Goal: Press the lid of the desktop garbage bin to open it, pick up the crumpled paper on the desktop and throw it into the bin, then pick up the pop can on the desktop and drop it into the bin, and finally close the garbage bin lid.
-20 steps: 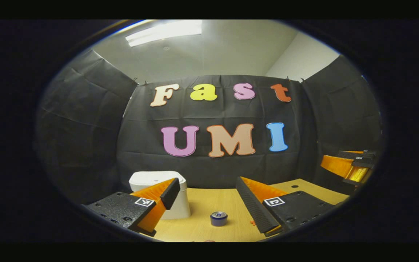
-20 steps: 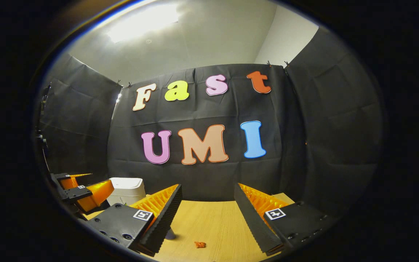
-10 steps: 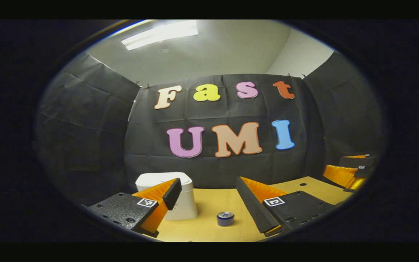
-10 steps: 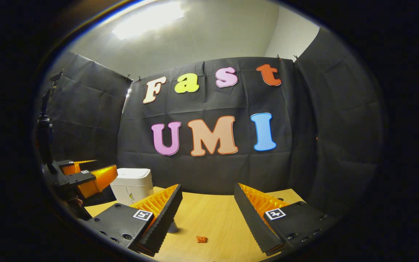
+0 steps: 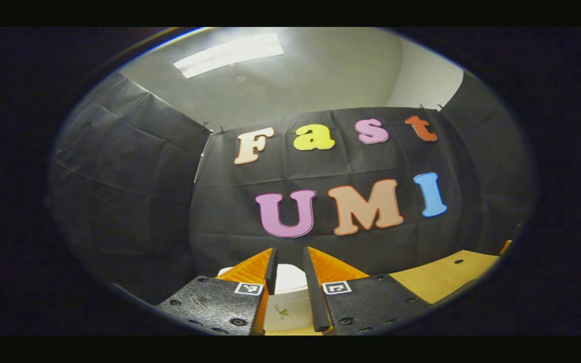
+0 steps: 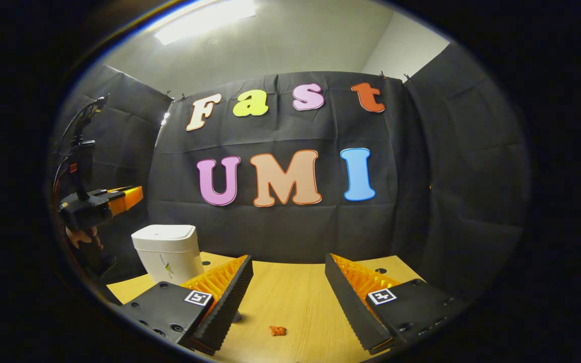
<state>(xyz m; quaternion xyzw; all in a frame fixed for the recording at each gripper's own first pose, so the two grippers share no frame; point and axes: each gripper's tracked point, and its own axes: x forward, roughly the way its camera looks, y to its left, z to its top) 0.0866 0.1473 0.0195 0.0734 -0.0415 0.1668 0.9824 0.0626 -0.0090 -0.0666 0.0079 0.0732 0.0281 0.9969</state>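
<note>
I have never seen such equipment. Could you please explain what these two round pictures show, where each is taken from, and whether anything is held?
There is no robot here. A person holds a two-finger gripper in each hand, and each gripper carries a camera that looks forward along its own fingers.

In the left gripper view, the left gripper has its fingers drawn close together and points at the white bin.

In the right gripper view, the right gripper is open. It also shows the left gripper, farther off and above the bin, whose lid is closed.

A small crumpled paper lies on the wooden table. Neither gripper holds anything.
</note>
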